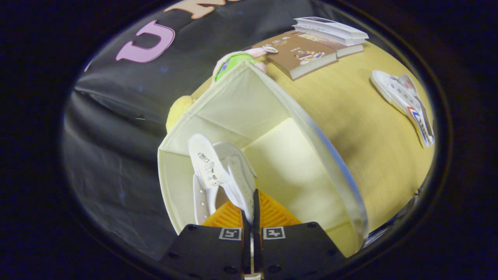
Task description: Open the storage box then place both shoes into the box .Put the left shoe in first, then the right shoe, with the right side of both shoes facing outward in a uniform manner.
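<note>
My gripper [249, 212] is shut on the side wall of a white canvas shoe [218, 171], both fingers pinching the fabric. The shoe hangs tongue up inside the open pale yellow fabric storage box [249, 112], close to the box's left wall. The box's opening faces me and its soft walls are spread wide. A second white shoe [404, 101] with red and blue stripes lies on its side on the yellow table [358, 128], well off to the right of the box.
Beyond the box, a brown book [301, 54] and a stack of books [334, 33] lie on the table. A green and pink plush toy [237, 62] sits behind the box's far corner. Black cloth hangs to the left.
</note>
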Demonstrator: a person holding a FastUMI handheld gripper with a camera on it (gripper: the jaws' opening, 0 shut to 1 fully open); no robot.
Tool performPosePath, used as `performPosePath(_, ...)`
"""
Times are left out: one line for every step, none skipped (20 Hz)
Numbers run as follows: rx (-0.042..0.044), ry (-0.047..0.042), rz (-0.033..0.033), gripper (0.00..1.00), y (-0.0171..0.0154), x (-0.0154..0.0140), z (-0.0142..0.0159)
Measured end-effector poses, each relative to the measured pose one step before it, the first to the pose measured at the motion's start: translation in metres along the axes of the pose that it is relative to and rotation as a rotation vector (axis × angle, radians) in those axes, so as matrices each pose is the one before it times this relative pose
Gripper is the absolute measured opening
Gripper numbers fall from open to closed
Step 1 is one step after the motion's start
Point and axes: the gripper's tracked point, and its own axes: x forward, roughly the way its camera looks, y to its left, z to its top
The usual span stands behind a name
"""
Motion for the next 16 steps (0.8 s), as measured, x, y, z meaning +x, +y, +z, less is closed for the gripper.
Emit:
performPosePath(-0.01657,0.02195,-0.00742,0.08,-0.00292,0.00257,-0.00322)
performPosePath(-0.01604,0.02997,-0.00347,0.09,-0.00231,0.00031,-0.00594)
performPosePath(-0.01599,0.02843,0.00274,0.09,-0.00086,-0.00035,-0.00529)
performPosePath(-0.00089,-0.01209,0.014,0.11,0.00127,-0.00706,0.00543)
performPosePath(0.00157,0.01084,0.02119,0.13,0.00304,0.00624,-0.00384)
performPosePath(-0.01223,0.02802,0.01848,0.21,0.00183,-0.00132,-0.00435)
performPosePath(-0.0063,0.0308,0.03378,0.29,0.00439,-0.00441,-0.0041)
performPosePath(0.00027,0.02808,0.06616,0.36,0.01107,-0.00489,-0.00412)
performPosePath(-0.00429,0.00166,0.05273,0.36,0.01006,-0.00595,-0.0004)
performPosePath(0.00533,0.00284,0.05734,0.46,0.01083,-0.0085,0.00084)
performPosePath(0.00283,0.0104,0.03833,0.57,0.00741,-0.01002,-0.0011)
performPosePath(-0.00534,0.00542,0.02816,0.68,0.00591,-0.00641,-0.00158)
performPosePath(-0.00703,0.00871,0.0166,0.79,0.00425,-0.00833,-0.00235)
performPosePath(-0.01781,0.00939,0.01459,0.9,0.0026,-0.00806,-0.00274)
performPosePath(-0.03247,0.01757,0.00762,1.0,0.00206,-0.0075,-0.00314)
performPosePath(-0.04554,0.02491,0.01327,1.0,0.00189,-0.00829,-0.00515)
